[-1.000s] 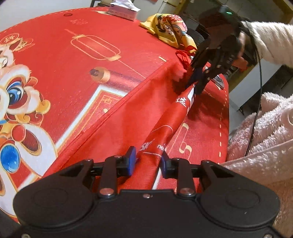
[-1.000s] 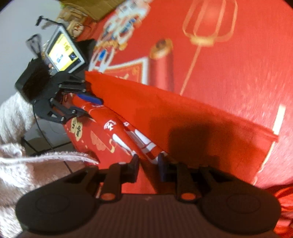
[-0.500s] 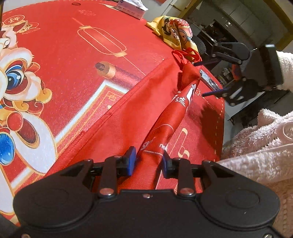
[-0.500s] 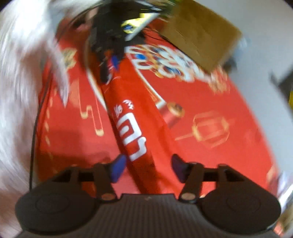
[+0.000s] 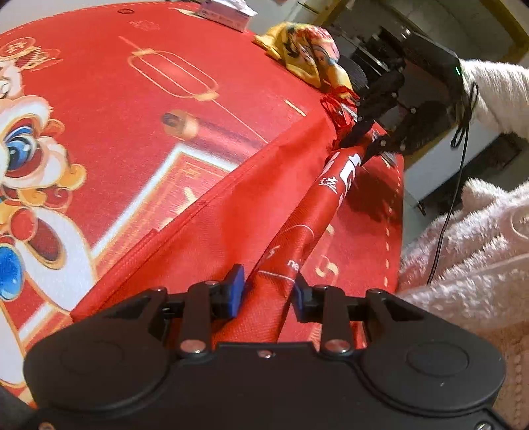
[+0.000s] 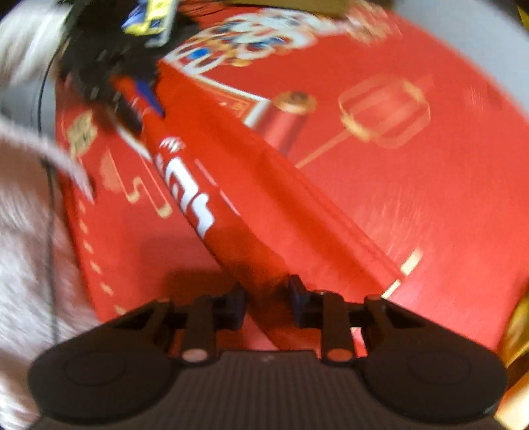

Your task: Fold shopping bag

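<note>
The red shopping bag (image 5: 297, 228), gathered into 1 raised ridge near the bench's (image 5: 205, 59) front edge, is pinched at opposite ends by the left claw (image 5: 267, 287) and the just-closed right claw (image 6: 267, 299), so it stays taut for folding.

the shopping bag (image 5: 205, 231) lies flat on the tablecloth (image 5: 99, 109), and every place here is told from it. its near edge is gathered into a raised ridge (image 5: 297, 238) that runs from one end of the bag to the other. the left gripper (image 5: 268, 287) sits at the near end of that ridge, with the ridge between its fingers. the right gripper (image 5: 370, 142) sits at the far end of the ridge. just beyond the bag's far end lie its handles (image 5: 337, 106), and past them a cloth (image 5: 307, 53). farther off, a tissue box (image 5: 224, 15) stands at the far edge of the tablecloth. a fluffy sleeve (image 5: 463, 251) lies to the right of the bag, off the tablecloth's edge.
</note>
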Demonstrator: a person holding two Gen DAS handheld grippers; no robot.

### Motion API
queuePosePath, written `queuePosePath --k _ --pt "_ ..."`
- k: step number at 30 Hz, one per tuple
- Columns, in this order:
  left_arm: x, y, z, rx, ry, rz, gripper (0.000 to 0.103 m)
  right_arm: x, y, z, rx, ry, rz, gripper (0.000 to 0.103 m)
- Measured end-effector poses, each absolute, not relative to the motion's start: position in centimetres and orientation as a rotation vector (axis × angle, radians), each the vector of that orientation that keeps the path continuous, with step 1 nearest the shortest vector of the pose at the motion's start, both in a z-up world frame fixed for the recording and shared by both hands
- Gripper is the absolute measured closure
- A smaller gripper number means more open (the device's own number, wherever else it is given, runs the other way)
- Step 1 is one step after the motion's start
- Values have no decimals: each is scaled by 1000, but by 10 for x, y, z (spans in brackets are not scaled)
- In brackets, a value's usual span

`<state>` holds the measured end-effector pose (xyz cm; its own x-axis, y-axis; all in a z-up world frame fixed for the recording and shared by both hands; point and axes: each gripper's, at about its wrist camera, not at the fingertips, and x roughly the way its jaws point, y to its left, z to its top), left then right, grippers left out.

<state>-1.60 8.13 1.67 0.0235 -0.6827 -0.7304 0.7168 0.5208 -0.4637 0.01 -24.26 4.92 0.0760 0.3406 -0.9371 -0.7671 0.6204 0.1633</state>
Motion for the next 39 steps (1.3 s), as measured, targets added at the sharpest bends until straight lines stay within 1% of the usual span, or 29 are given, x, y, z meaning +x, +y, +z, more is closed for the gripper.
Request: queuePosePath --k 2,6,12,16,18,19,21,22,23,28,32,34,36,37,39 --pt "-20 77 17 48 1112 -1112 70 5 -250 48 -318 1345 871 77" --pt "-19 77 15 37 1110 -1119 70 11 -267 37 -104 1487 824 77" --pt "-15 77 18 33 1132 -1090 69 35 -298 9 278 1603 679 77" --pt "-9 79 15 -23 1173 -1062 69 39 -306 2 389 1626 632 77" --pt "-6 80 14 -38 1189 -1062 69 34 -300 9 331 1587 642 74" --pt "-6 80 15 -33 1190 -1065 69 30 -297 14 282 1554 651 71" --pt "-5 79 15 -26 1193 -1070 69 17 -286 30 112 1459 663 60" --pt "-5 79 15 -25 1193 -1072 69 8 -276 40 -5 1397 650 48" --pt "-4 79 16 -23 1193 -1074 69 1 -271 48 -93 1342 644 42" --pt "-4 78 16 -11 1194 -1083 69 -35 -248 89 -365 1075 716 42" --pt "-2 78 16 -7 1198 -1089 69 -75 -209 92 -765 811 871 42" --pt "-2 78 16 -6 1198 -1089 69 -89 -190 83 -887 734 957 42" --pt "-2 78 16 -8 1198 -1088 69 -97 -172 72 -959 705 1010 43" --pt "-2 78 16 -10 1198 -1087 69 -98 -166 67 -989 689 1026 45" --pt "-2 78 16 -15 1197 -1085 69 -100 -154 57 -1036 673 1052 52"
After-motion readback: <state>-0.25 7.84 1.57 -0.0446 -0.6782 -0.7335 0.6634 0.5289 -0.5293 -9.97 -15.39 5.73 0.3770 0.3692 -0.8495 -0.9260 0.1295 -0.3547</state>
